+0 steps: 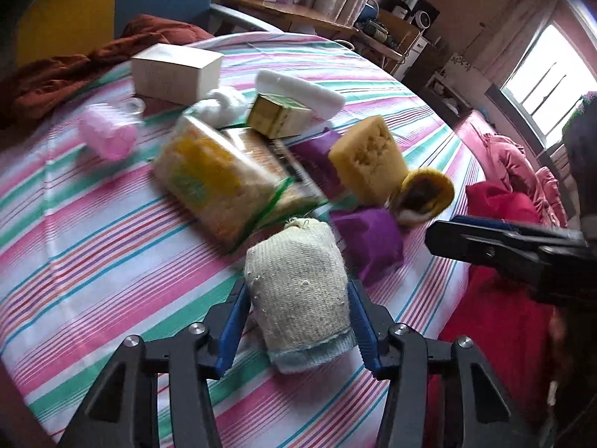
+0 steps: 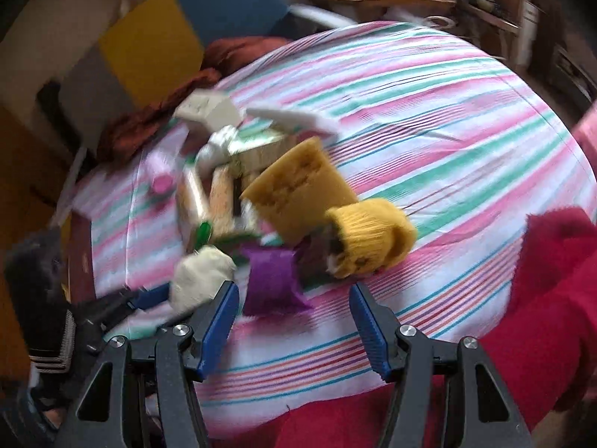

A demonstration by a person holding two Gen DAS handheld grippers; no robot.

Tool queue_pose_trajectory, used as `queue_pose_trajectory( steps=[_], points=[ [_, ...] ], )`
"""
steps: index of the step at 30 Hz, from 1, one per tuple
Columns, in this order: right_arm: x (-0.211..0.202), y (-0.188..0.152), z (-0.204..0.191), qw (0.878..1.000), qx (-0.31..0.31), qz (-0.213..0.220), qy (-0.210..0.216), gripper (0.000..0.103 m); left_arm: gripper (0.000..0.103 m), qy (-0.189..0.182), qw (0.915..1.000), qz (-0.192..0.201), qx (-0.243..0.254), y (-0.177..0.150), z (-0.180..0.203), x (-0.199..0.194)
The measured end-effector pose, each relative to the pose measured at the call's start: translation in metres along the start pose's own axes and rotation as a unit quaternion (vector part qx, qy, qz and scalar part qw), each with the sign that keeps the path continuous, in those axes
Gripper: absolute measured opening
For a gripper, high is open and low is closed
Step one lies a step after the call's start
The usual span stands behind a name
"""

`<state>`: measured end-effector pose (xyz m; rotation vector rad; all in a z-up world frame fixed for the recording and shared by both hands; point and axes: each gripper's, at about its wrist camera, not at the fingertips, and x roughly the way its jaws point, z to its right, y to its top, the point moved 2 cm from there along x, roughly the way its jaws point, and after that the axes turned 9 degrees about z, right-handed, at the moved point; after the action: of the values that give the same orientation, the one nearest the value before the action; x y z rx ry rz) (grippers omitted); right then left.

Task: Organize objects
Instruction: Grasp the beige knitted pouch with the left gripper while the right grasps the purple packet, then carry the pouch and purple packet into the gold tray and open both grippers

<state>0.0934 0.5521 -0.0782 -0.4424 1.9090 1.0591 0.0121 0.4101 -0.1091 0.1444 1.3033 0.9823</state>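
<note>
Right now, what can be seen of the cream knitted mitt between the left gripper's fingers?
The cream knitted mitt looks like coarse woven scrub cloth with a pale blue cuff nearest the camera. It lies on the striped sheet, rounded end toward the bagged sponges. The left gripper flanks both its sides, blue pads at its edges.

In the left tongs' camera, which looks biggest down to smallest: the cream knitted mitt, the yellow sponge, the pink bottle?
1. Cream knitted mitt, though it sits nearest the camera, so that is unsure.
2. Yellow sponge.
3. Pink bottle.
</note>
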Motion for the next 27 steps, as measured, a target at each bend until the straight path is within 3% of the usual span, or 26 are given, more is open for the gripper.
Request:
queue_pose_trajectory(
  steps=[2,5,11,13,14,17,27],
  points=[
    [0.010,0.000,-0.010,0.999,-0.018,-0.027,0.011,0.062,0.053,-0.001,1.0000,0.002,-0.003,-0.008,-0.009,-0.010],
    [0.027,0.003,-0.024,0.997,-0.053,-0.058,-0.012,0.062,0.053,-0.003,0.9999,0.007,-0.010,-0.021,-0.020,-0.026],
    [0.063,0.015,-0.028,0.992,-0.062,-0.097,-0.055,0.062,0.053,0.000,0.9995,0.009,-0.031,-0.043,-0.038,-0.047],
    [0.073,0.013,-0.026,0.990,-0.055,-0.123,-0.052,0.056,0.053,0.003,0.9995,0.011,-0.028,-0.047,-0.036,-0.049],
    [0.074,0.013,-0.026,0.989,-0.055,-0.124,-0.052,0.048,0.053,0.004,0.9996,0.011,-0.027,-0.048,-0.035,-0.049],
    [0.076,0.013,-0.022,0.990,-0.044,-0.128,-0.050,0.037,0.050,0.009,0.9995,0.018,-0.022,-0.053,-0.035,-0.052],
    [0.037,-0.001,-0.039,0.996,-0.062,-0.062,-0.016,0.036,0.046,0.019,0.9991,0.038,-0.006,-0.063,-0.035,-0.073]
  ],
)
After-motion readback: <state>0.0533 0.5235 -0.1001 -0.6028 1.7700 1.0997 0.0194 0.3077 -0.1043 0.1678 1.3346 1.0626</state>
